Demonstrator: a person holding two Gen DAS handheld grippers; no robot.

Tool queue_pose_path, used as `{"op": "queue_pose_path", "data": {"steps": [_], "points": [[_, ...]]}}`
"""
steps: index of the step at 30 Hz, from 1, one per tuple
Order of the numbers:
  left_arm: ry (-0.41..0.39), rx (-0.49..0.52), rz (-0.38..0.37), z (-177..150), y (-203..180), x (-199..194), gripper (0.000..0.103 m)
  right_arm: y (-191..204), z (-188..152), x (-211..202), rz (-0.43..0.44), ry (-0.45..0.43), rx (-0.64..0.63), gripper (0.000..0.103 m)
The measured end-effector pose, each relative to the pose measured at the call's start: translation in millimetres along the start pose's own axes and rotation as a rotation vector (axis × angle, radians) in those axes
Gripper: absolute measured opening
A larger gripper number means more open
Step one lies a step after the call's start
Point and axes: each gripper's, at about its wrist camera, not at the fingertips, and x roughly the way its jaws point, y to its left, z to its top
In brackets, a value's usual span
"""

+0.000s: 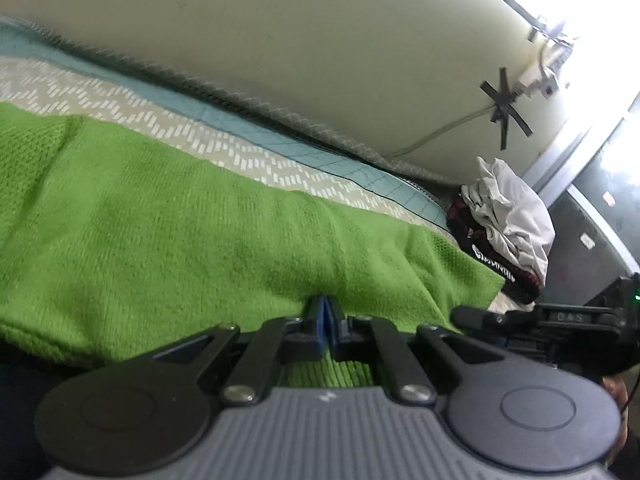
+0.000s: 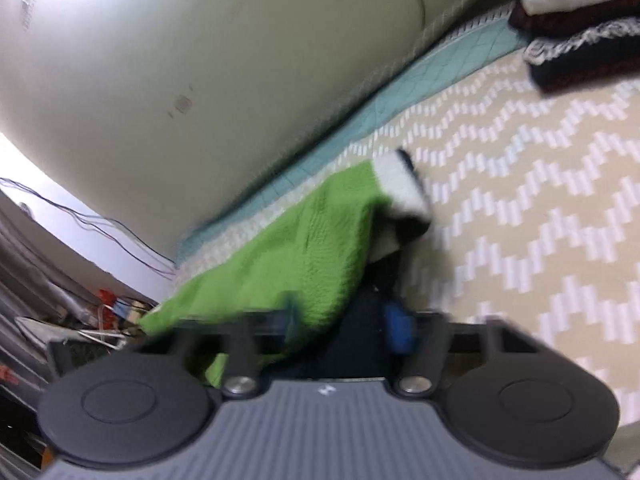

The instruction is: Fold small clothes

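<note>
left tongs (image 1: pixel 328 320) pinched on green knit (image 1: pixel 180 232) | right tongs (image 2: pixel 344 320) part open, knit edge between, grip unclear | knit on bed (image 2: pixel 520 184) | step: mid-fold | next: carry edge over, lay flat

We see that our left gripper (image 1: pixel 326 312) has a grey ribbed body with a small white mark at its top edge, two round black discs at its sides, black link arms pinned with silver screws, and blue pads on its black fingers. Our right gripper (image 2: pixel 348 320) is built the same: grey ribbed housing, black discs, silver screws and blue pads, blurred in its own view.
</note>
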Motion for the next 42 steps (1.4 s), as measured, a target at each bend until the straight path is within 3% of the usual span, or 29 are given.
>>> {"op": "queue_pose_path", "data": {"steps": [7, 10, 15, 18, 20, 23, 25, 26, 27, 29, 31, 33, 35, 38, 40, 42], "points": [[-0.043, 0.038, -0.012, -4, -6, -30, 0.003, 146, 0, -2, 0.066, -0.057, -0.416, 0.036], [-0.186, 0.010, -0.044, -7, 13, -84, 0.005, 194, -13, 29, 0.061, -0.022, -0.565, 0.035], [-0.387, -0.100, 0.083, -24, 65, -174, 0.007, 241, -41, 100, 0.086, 0.074, -0.664, 0.030], [-0.449, -0.172, 0.163, -38, 91, -209, 0.007, 260, -66, 138, 0.113, 0.142, -0.698, 0.022], [-0.469, -0.220, 0.184, -43, 103, -220, 0.007, 265, -87, 171, 0.101, 0.188, -0.727, 0.021], [-0.472, -0.256, 0.184, -45, 112, -223, 0.008, 260, -110, 204, 0.066, 0.216, -0.791, 0.027], [-0.466, -0.242, 0.176, -44, 112, -221, 0.017, 257, -111, 198, 0.153, 0.227, -0.799, 0.045], [-0.461, -0.235, 0.174, -42, 110, -217, 0.028, 255, -106, 190, 0.209, 0.251, -0.785, 0.063], [-0.458, -0.225, 0.167, -39, 110, -214, 0.034, 251, -99, 177, 0.263, 0.266, -0.761, 0.066], [-0.451, -0.200, 0.144, -35, 107, -209, 0.035, 243, -83, 148, 0.329, 0.241, -0.713, 0.065], [-0.440, -0.177, 0.120, -30, 101, -202, 0.040, 235, -67, 120, 0.335, 0.149, -0.674, 0.065], [-0.422, -0.138, 0.105, -25, 92, -190, 0.043, 227, -51, 96, 0.297, 0.033, -0.654, 0.063], [-0.396, -0.090, 0.138, -22, 81, -175, 0.043, 218, -36, 86, 0.222, -0.042, -0.647, 0.061], [-0.342, -0.026, 0.220, -23, 72, -152, 0.042, 207, -22, 102, 0.148, -0.034, -0.614, 0.055], [-0.292, -0.012, 0.330, -25, 74, -135, 0.027, 207, -24, 131, 0.112, 0.019, -0.610, 0.053], [-0.258, -0.033, 0.340, -29, 85, -127, 0.023, 205, -30, 161, 0.074, 0.079, -0.602, 0.053]]}}
